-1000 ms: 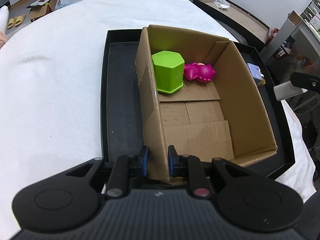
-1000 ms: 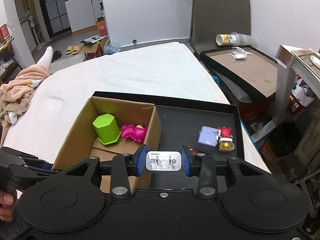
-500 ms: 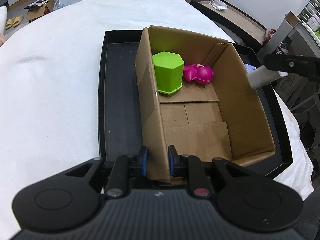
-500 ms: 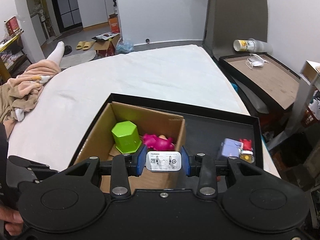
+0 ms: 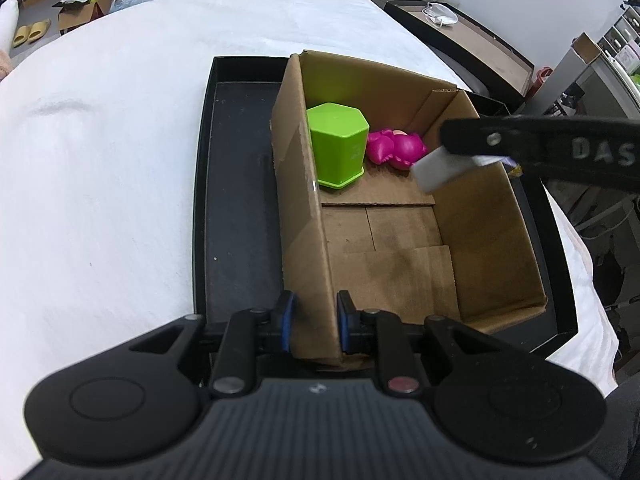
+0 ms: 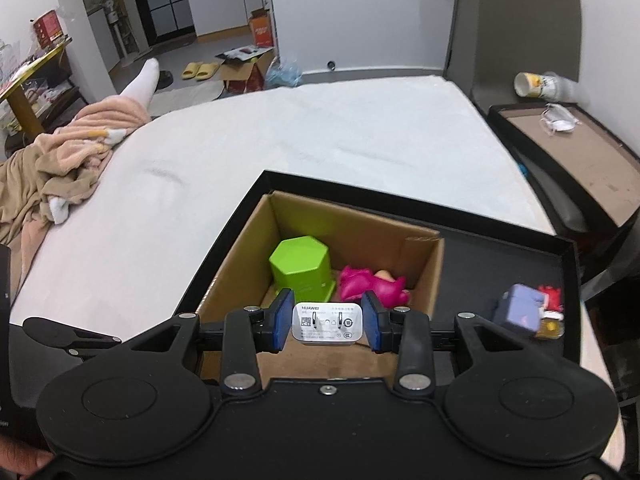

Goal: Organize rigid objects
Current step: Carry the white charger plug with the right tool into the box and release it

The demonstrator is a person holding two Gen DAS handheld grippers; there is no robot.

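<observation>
Over the preceding second the right claw (image 6: 327,326), clamped on a white Huawei charger block (image 6: 328,323), had travelled from above the black tray (image 6: 500,256) to a position over the open cardboard box (image 5: 472,200), where it hung above the box floor near the green hexagonal container (image 5: 338,144) and the magenta toy (image 5: 396,148). The left claw (image 5: 314,326) had not shifted and remained closed on the box's near wall, steadying it. In my judgement the charger was ready for release into the box, while the lilac block (image 6: 520,312) and the small red figure (image 6: 550,294) on the tray remained to be collected.
</observation>
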